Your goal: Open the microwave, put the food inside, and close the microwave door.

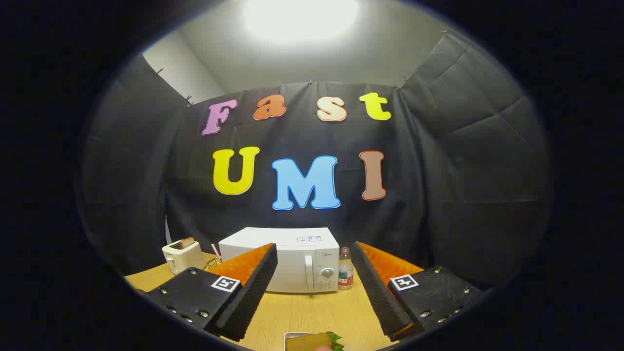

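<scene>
A white microwave (292, 261) stands on the wooden table (312, 312) beyond my fingers, its door shut, with the vertical handle (308, 273) and a dial on its right side. Close below me, between the bases of the fingers, a sandwich with green lettuce (314, 341) lies on a small plate. My gripper (314, 256) is open, held above the table, and its two black ribbed fingers (253, 287) frame the microwave with nothing between them.
A white toaster (183, 256) with a slice of bread in it stands left of the microwave, with a small wire object and a pink stick beside it. A small bottle (345, 274) stands just right of the microwave. Black cloth walls close in the booth.
</scene>
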Tool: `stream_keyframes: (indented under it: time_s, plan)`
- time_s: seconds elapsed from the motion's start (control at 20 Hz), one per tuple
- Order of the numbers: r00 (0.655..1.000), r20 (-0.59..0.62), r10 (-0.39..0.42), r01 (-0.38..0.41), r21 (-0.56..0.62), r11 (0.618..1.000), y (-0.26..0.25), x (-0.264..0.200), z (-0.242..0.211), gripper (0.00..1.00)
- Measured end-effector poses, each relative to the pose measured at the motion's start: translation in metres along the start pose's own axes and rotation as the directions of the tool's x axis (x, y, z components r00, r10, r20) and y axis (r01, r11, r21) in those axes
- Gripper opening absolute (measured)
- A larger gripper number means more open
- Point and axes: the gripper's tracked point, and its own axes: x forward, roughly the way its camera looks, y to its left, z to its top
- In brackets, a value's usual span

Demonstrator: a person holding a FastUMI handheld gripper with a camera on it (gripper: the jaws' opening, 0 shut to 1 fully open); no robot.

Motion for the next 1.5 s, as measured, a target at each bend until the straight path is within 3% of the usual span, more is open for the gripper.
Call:
stream_keyframes:
  time_s: [0.85, 1.5]
  plan:
    - [1.0, -0.004, 0.029, -0.029, -0.035, 0.999, 0.005, 0.012, -0.014, 0.96]
    - [0.993, -0.094, 0.077, -0.079, -0.015, 0.997, 0.011, 0.123, -0.06, 0.97]
